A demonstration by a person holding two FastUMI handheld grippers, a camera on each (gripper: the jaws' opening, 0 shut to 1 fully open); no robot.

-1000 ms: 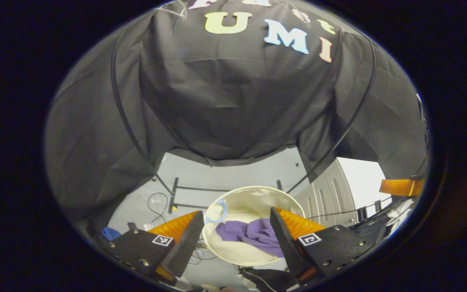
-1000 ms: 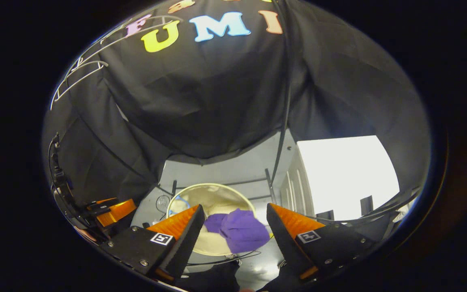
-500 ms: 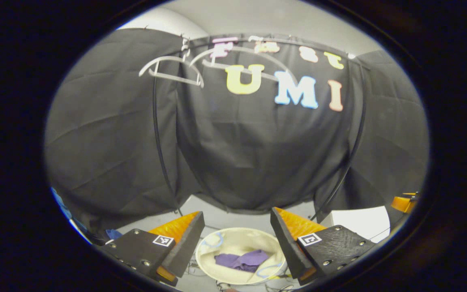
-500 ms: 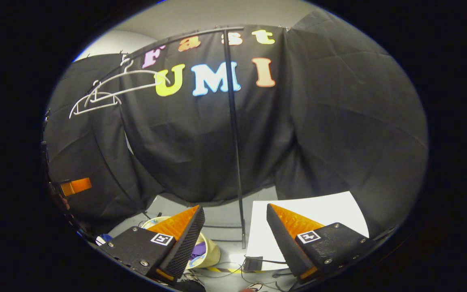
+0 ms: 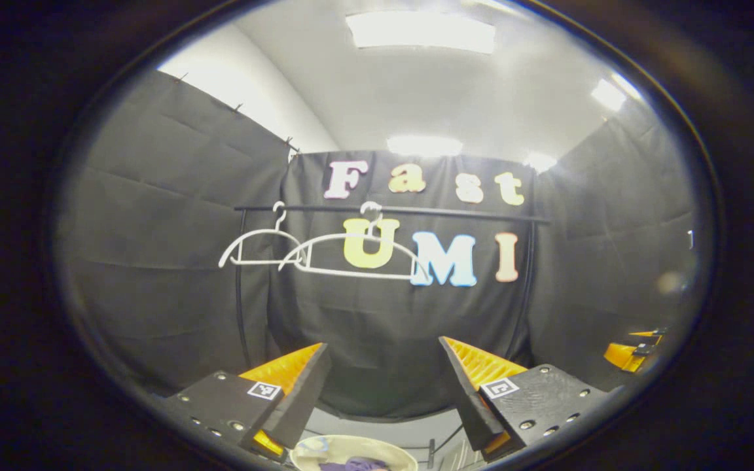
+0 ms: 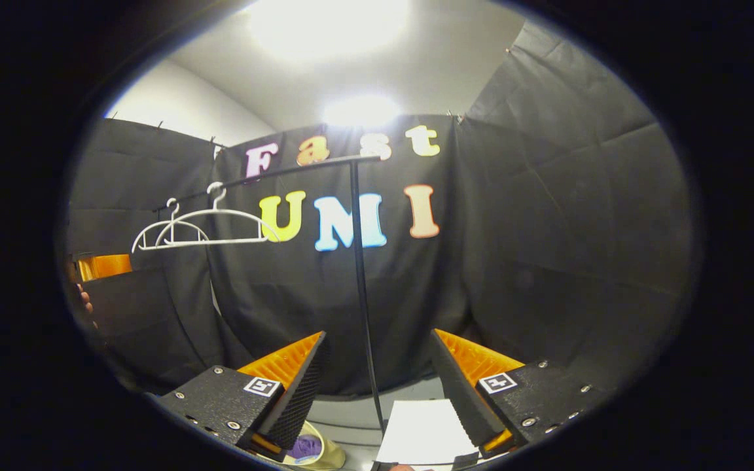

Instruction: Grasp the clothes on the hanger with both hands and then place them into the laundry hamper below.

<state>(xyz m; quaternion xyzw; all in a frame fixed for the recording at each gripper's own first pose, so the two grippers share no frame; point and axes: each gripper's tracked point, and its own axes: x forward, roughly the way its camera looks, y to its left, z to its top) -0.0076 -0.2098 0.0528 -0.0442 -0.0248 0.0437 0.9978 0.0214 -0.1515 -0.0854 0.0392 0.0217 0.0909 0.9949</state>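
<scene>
Left tool [image 5: 383,376]: its fingers are standing wide apart with nothing between them; it is pointing level at the booth's back wall.
Right tool [image 6: 377,366]: its fingers are likewise spread apart and gripping nothing; the rail's upright post is showing in the gap, well beyond the tips.
Clothes [image 5: 351,465]: a purple garment is lying inside the laundry hamper [image 5: 377,451], low at the bottom edge of the left gripper view, below and beyond the left tool's fingertips and apart from them.
Clothes in the right gripper view: the purple cloth [image 6: 304,447] is peeking out beside and under the right tool's left-hand finger, inside the hamper [image 6: 328,456], not touching the tool.
Hangers: two white hangers [image 5: 351,252] are hanging bare on the black rail [image 5: 455,212], side by side and overlapping, high above both tools; they are also appearing at the upper left of the right gripper view [image 6: 210,226].
Other tool: the left tool is appearing at the left edge of the right gripper view [image 6: 99,267], with fingertips of a hand [image 6: 86,306] just below it.
White panel [image 6: 424,438]: lying on the floor below the right tool, beside the rail's post [image 6: 362,294].
</scene>
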